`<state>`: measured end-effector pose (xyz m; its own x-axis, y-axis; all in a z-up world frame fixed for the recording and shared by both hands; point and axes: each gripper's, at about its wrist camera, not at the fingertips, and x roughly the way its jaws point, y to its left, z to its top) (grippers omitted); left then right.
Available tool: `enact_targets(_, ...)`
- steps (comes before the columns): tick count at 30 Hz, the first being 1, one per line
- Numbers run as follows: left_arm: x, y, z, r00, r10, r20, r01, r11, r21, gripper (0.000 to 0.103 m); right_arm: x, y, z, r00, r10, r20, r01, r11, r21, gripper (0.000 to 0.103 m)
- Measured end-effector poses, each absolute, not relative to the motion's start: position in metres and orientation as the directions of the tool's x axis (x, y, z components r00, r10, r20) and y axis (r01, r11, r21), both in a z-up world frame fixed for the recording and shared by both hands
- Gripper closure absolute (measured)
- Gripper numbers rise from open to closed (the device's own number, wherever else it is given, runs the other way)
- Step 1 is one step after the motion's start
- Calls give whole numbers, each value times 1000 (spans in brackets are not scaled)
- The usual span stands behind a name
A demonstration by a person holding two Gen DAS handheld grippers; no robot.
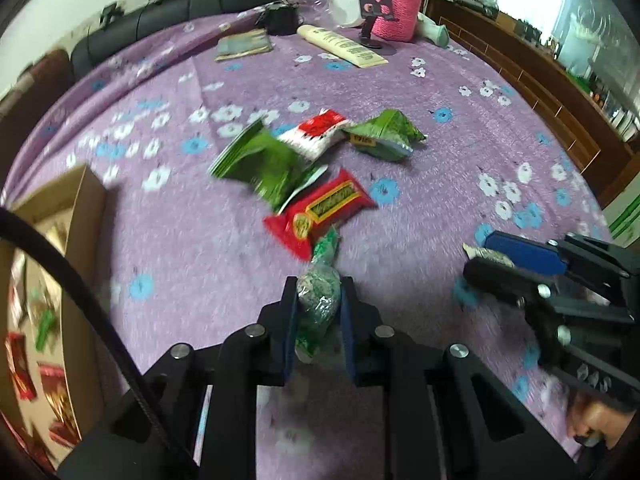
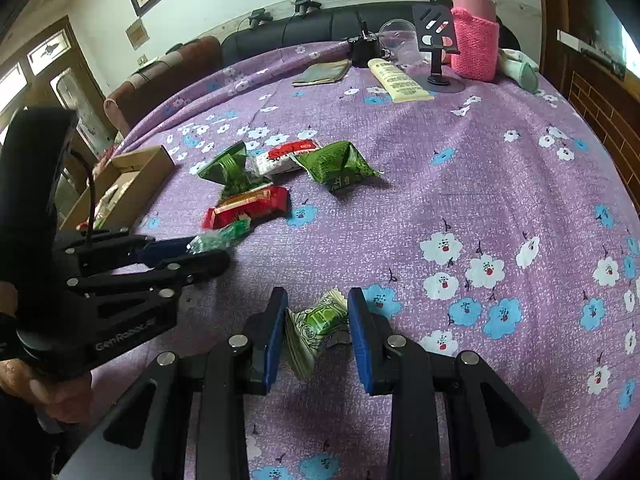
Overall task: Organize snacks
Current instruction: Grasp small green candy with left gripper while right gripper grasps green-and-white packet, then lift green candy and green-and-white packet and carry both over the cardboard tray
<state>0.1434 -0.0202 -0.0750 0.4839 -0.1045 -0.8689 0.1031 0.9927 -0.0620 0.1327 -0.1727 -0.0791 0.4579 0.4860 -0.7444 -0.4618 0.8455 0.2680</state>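
My left gripper [image 1: 319, 292] is shut on a small green-and-white speckled snack packet [image 1: 320, 304], just above the purple floral cloth. From the right wrist view the same gripper [image 2: 208, 250] shows at the left with that packet [image 2: 220, 236] sticking out. My right gripper [image 2: 318, 312] is shut on a light green wrapped snack [image 2: 316, 328]; the left wrist view shows it [image 1: 478, 256] at the right. Loose snacks lie in a pile: a red packet [image 1: 320, 212], a green pouch [image 1: 260, 164], a red-and-white packet [image 1: 316, 132], a green packet [image 1: 384, 136]. A cardboard box [image 1: 80, 200] holding several snacks stands at left.
At the table's far side lie a cream tube [image 2: 400, 80], a flat booklet [image 2: 324, 74], a black phone stand [image 2: 436, 56], a clear cup [image 2: 396, 32] and a bottle in a pink knitted sleeve [image 2: 476, 40]. A black sofa [image 2: 320, 24] runs behind; a wooden cabinet [image 1: 540, 80] flanks the right.
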Motion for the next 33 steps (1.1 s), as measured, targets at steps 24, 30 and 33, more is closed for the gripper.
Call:
enact_targets(24,49,63,-12,615,11,-788,-133,987,-90,82,76,-125,-27,471,593,-654,-600,758,256,73)
enact_targets(30,32,90,-7,626,99,-774,-221,974,-55,82,72,-106,-25,425,638,-642,-629,718,297,73)
enact_targets(33,25,102,-6,626,127,-770,-251,967,-45,82,68,-95,-25,404,655,-639,-643,700,311,73)
